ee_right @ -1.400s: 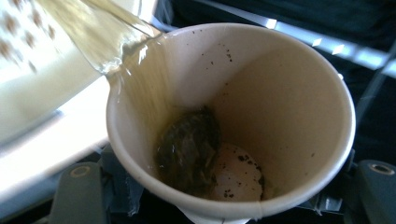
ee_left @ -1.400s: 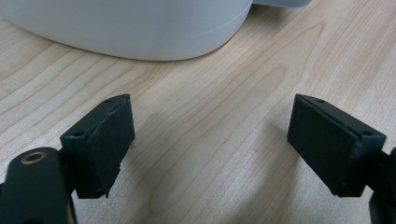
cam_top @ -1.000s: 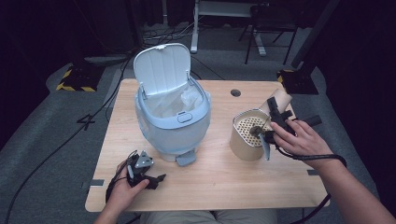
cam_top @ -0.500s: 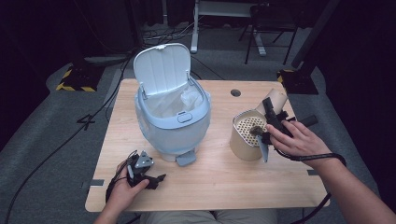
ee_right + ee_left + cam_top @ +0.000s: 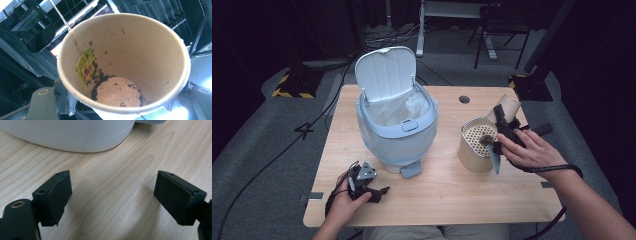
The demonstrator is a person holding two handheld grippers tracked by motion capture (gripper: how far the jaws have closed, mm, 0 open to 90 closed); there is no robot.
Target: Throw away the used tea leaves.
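My right gripper (image 5: 503, 120) is shut on a brown paper cup (image 5: 507, 105), held tilted over a tan round canister (image 5: 474, 152) with a perforated strainer top. A dark clump (image 5: 486, 139) lies on the strainer. In the right gripper view the paper cup (image 5: 125, 62) shows dark tea specks inside, and a green tea-bag tag (image 5: 85, 66) on a string sticks to its wall. My left gripper (image 5: 379, 192) rests on the wooden table (image 5: 437, 200) at the front left. Its jaws stand open with nothing between them (image 5: 112, 200).
A light blue bin (image 5: 397, 132) stands mid-table with its lid up and a white liner inside; its base (image 5: 75, 135) is just beyond my left gripper. Bare table lies between the bin and the canister. Cables and stands sit on the dark floor behind.
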